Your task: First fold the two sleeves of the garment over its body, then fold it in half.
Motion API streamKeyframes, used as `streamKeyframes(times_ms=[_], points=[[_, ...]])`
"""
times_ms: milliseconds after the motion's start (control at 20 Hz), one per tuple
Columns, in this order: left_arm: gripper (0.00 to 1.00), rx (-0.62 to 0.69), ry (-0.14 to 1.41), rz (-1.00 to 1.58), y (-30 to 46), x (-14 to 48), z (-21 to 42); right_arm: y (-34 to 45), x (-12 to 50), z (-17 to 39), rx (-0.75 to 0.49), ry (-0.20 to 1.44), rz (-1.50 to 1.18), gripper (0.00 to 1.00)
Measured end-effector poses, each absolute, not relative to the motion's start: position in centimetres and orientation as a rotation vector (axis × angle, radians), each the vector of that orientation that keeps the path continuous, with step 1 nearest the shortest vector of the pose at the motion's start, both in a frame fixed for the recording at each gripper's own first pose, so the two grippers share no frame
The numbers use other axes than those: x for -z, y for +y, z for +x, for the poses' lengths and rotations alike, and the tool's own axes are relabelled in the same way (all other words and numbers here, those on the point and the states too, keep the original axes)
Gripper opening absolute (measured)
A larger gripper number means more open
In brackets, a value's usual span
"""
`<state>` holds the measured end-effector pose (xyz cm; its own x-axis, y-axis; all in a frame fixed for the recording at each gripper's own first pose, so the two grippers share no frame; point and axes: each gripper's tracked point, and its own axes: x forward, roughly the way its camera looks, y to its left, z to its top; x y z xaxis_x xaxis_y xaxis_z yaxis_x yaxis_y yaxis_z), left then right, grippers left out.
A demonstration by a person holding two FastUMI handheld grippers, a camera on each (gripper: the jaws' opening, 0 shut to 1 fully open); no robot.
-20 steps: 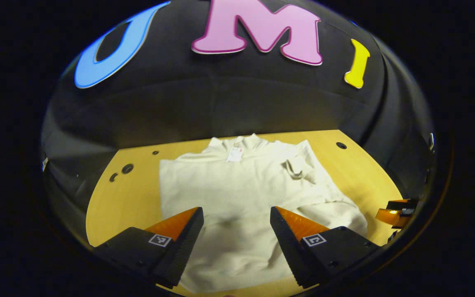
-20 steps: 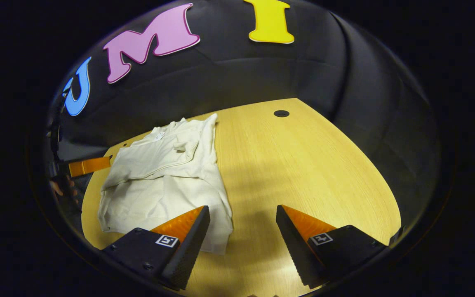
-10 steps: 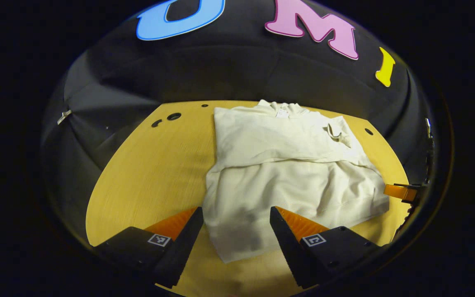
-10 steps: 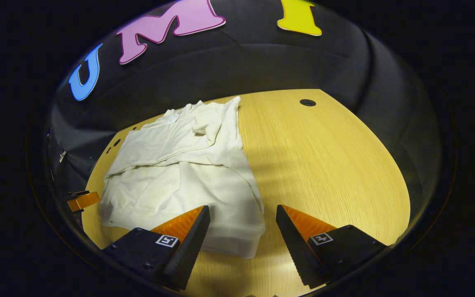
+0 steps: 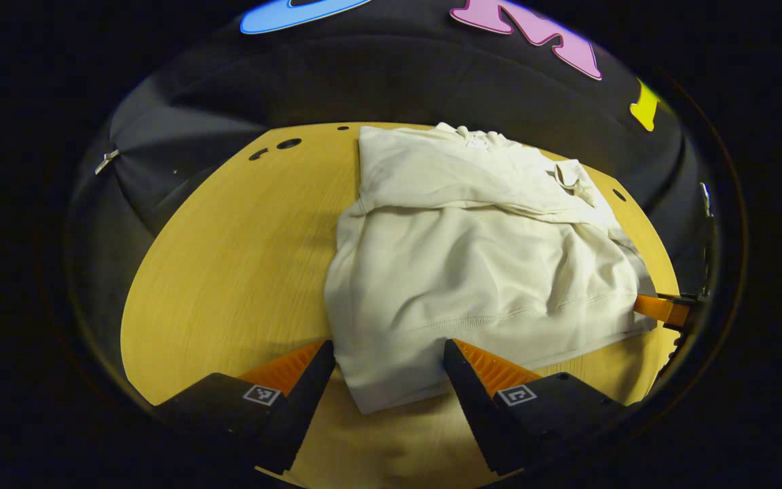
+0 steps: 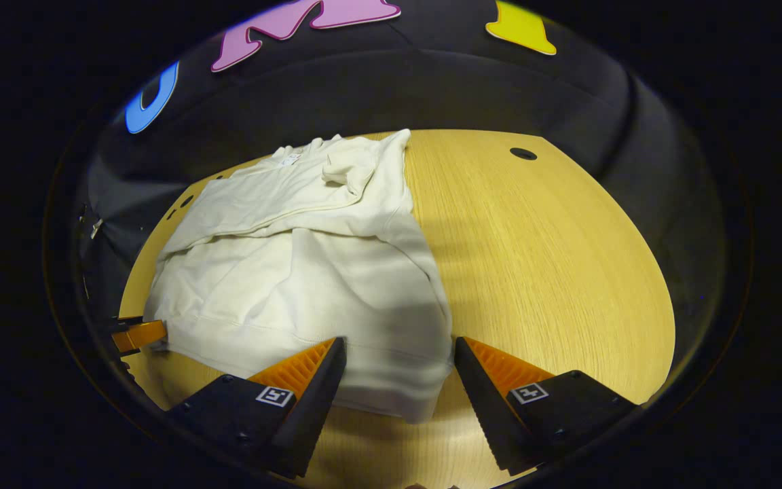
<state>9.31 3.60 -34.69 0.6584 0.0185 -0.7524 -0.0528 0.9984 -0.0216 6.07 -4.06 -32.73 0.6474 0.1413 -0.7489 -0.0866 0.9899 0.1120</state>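
A cream garment (image 5: pixel 472 265) lies flat on the wooden table (image 5: pixel 228 258), collar at the far end, both sleeves folded over its chest. In the right gripper view the same garment (image 6: pixel 296 272) has a sleeve cuff (image 6: pixel 347 173) bunched near the collar. My left gripper (image 5: pixel 387 360) is open, its fingers either side of the hem's near left corner. My right gripper (image 6: pixel 398 360) is open too, straddling the hem's near right corner. Each view also catches the other gripper at the hem's far corner: the right gripper (image 5: pixel 662 309) and the left gripper (image 6: pixel 136 334).
The table (image 6: pixel 554 258) has bare wood to the right of the garment and a round hole (image 6: pixel 523 154) near its far edge. More holes (image 5: pixel 288 144) sit at the far left. Black cloth walls close in around the table.
Both grippers have dropped and closed in on the hem. One second ago the left gripper hung over the garment's middle; now each straddles a hem corner. Both stayed open.
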Motion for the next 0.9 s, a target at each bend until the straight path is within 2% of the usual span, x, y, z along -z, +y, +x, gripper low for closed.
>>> streamKeyframes(times_ms=[300,350,400,450,500,550,600,650,700,750,850,900], points=[[1.00,0.004,0.851,-0.021,3.2,34.6,9.4,-3.3,32.9,6.1,-0.124,0.844,0.054,0.99],[0.99,0.011,0.852,-0.020,2.8,34.7,9.4,-2.8,32.9,6.1,-0.134,0.846,0.063,0.92],[0.90,0.014,0.850,-0.021,2.7,34.6,9.5,-2.4,32.8,6.2,-0.141,0.843,0.065,0.82],[0.88,0.017,0.846,-0.025,2.4,34.6,9.6,-2.0,32.7,6.1,-0.154,0.844,0.067,0.53],[0.84,0.033,0.833,-0.030,1.9,34.6,9.8,-1.6,32.8,6.1,-0.159,0.849,0.072,0.57],[0.70,0.041,0.814,-0.037,1.3,34.5,10.0,-1.3,32.7,6.2,-0.164,0.846,0.081,0.31],[0.43,0.035,0.801,-0.041,1.0,34.5,10.1,-1.2,32.8,6.1,-0.164,0.851,0.087,0.36],[0.38,0.034,0.792,-0.039,0.8,34.6,10.2,-1.1,32.8,6.4,-0.168,0.850,0.089,0.27],[0.33,0.030,0.781,-0.046,0.5,34.5,10.2,-1.0,32.8,6.2,-0.172,0.857,0.103,0.27],[0.29,0.024,0.774,-0.059,0.5,34.5,10.4,-0.8,33.0,6.6,-0.167,0.854,0.116,0.16],[0.22,0.032,0.763,-0.077,0.4,34.4,10.4,-0.7,33.2,6.6,-0.178,0.864,0.125,0.13],[0.17,0.039,0.760,-0.078,0.4,34.3,10.4,-0.8,32.6,6.2,-0.188,0.861,0.128,0.09]])
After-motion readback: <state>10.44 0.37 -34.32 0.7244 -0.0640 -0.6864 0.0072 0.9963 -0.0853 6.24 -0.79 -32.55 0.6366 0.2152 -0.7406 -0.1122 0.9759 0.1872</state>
